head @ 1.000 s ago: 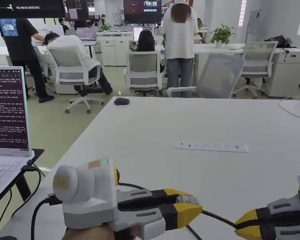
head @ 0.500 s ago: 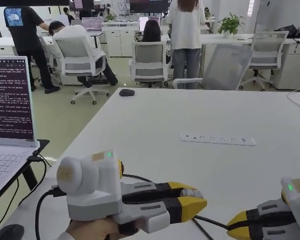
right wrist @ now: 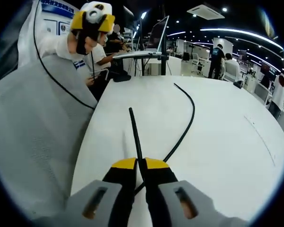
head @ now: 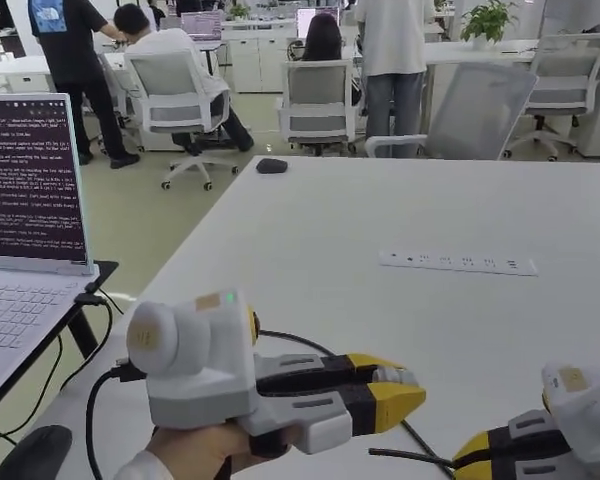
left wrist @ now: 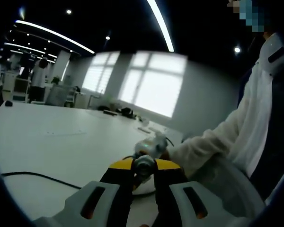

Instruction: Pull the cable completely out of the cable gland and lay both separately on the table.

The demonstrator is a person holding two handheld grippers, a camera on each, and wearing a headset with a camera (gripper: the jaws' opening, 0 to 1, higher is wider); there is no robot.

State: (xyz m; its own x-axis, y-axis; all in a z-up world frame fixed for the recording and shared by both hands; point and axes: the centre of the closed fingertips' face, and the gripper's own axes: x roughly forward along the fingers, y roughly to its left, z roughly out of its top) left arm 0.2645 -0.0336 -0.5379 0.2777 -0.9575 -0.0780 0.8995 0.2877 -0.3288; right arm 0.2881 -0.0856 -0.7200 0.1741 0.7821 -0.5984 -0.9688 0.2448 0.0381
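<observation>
My left gripper [head: 405, 393] [left wrist: 143, 166] is shut on the small grey cable gland [head: 394, 377] [left wrist: 143, 163], low over the near part of the white table [head: 310, 250]. My right gripper [head: 470, 452] [right wrist: 139, 164] is shut on the black cable [right wrist: 182, 135] near its end. A short free stub [head: 400, 456] [right wrist: 132, 125] sticks out past the jaws, apart from the gland. The rest of the cable curves away over the tabletop [right wrist: 217, 142]. In the right gripper view the left gripper [right wrist: 91, 21] with the gland sits at the top left.
A white power strip [head: 458, 263] lies mid-table and a black mouse [head: 271, 165] near the far edge. An open laptop [head: 25, 200] stands on a stand to the left. Office chairs [head: 317, 100] and people are beyond the table.
The head camera has tilted down. The right gripper has drawn back to the right, and the cable end now lies free below the left gripper's tips instead of running up to them.
</observation>
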